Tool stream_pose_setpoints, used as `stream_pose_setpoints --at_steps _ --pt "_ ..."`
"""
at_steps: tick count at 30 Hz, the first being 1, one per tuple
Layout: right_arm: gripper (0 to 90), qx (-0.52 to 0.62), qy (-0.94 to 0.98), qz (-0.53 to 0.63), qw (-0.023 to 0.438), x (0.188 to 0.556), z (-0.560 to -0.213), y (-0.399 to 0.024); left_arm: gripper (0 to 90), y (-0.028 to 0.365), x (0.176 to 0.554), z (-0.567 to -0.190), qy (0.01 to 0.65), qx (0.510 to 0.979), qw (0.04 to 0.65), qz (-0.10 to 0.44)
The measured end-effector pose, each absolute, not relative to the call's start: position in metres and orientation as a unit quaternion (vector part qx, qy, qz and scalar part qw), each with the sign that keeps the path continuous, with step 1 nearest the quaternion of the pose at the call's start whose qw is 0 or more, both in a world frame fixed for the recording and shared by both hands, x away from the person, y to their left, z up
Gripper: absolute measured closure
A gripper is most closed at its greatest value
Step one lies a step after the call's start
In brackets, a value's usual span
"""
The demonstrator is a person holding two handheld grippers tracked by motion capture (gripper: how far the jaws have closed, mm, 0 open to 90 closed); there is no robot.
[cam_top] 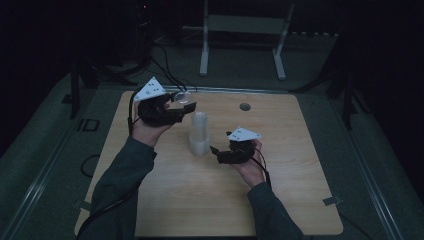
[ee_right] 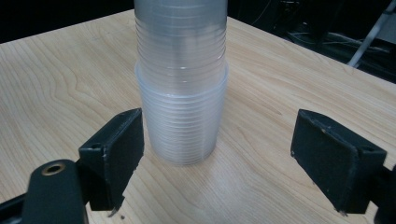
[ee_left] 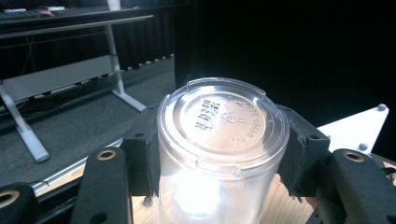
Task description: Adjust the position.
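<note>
Here the left gripper (ee_left: pixel 219 163) pinches a clear cup (ee_left: pixel 223 140); the right gripper's (ee_right: pixel 219 163) jaws stand spread by the stack (ee_right: pixel 181 84)

A single clear plastic cup (ee_left: pixel 219 154) sits clamped between the pads of the left claw (cam_top: pixel 186 101), raised off the bench, its flat base with moulded lettering facing the left gripper view's camera. A stack of clear plastic cups (ee_right: pixel 182 79) stands upside down on the wooden bench (cam_top: pixel 280 150) near its middle, ribbed with many nested rims, wider at the foot. The lifted cup hangs just to the far left of the stack's top.
</note>
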State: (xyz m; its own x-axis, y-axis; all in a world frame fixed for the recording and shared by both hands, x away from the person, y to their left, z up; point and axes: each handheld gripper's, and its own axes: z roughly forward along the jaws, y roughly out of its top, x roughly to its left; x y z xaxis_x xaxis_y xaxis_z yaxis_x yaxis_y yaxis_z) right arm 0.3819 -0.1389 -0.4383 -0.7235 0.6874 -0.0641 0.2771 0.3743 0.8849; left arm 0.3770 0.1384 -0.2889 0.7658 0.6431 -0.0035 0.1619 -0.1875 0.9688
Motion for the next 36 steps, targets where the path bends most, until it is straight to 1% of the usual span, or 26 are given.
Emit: stream_pose_setpoints --at_steps 6,8,18,27,36 --pt "17.1 0.296 0.801 0.474 0.214 0.38 -0.437 -0.139 40.9 0.139 0.372 -0.289 0.266 0.742 0.58 0.205" --pt "21.1 0.296 0.8 0.477 0.212 0.379 -0.436 -0.139 40.9 0.14 0.37 -0.29 0.264 0.743 0.579 0.206" --pt "21.8 0.289 0.796 0.496 0.193 0.375 -0.431 -0.142 40.9 0.149 0.361 -0.296 0.264 0.737 0.59 0.197" --pt "23.3 0.275 0.794 0.506 0.194 0.37 -0.42 -0.145 40.9 0.153 0.355 -0.307 0.258 0.739 0.593 0.187" --pt "24.6 0.259 0.795 0.518 0.179 0.367 -0.412 -0.145 41.0 0.154 0.35 -0.318 0.247 0.743 0.596 0.176"
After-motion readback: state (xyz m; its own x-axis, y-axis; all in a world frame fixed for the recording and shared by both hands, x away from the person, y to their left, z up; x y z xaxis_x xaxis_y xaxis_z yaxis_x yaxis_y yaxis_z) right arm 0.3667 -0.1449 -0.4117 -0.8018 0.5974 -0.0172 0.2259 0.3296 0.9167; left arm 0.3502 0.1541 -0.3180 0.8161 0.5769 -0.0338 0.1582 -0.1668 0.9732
